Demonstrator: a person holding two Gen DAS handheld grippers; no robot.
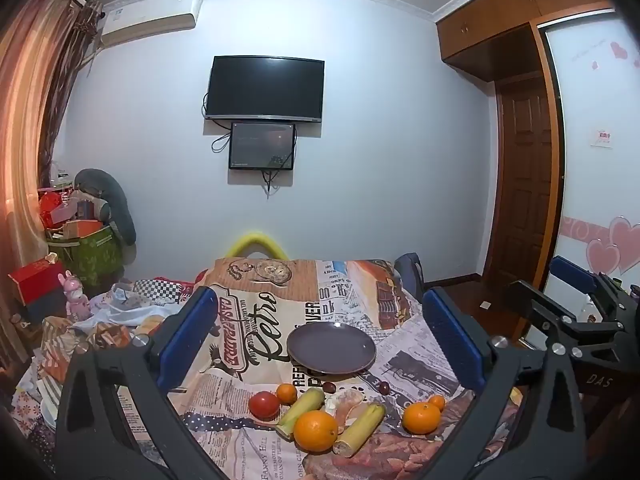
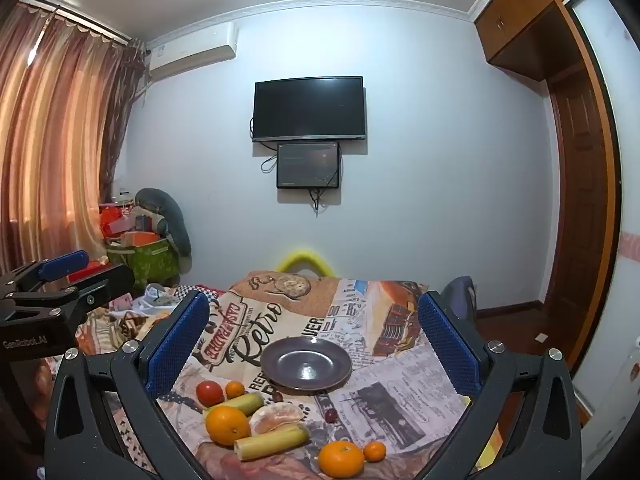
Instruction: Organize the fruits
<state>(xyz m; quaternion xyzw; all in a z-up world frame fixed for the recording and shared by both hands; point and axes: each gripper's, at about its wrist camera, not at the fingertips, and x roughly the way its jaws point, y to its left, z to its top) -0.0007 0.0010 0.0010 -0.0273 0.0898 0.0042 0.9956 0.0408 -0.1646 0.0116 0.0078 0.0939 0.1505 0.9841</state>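
Both claws, left (image 1: 320, 332) and right (image 2: 314, 336), hover spread wide and empty above the table; the fruit (image 2: 256, 420) lies clustered below and between their fingers, just in front of the empty plate (image 2: 306, 366)

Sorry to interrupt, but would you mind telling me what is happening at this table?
A person holds a gripper in each hand over a table spread with a newsprint cloth, about to sort fruit. The left gripper and right gripper are both open and hold nothing. The plate is empty. The oranges, tomato, banana pieces, peeled segments and grapes lie on the cloth in front of it.
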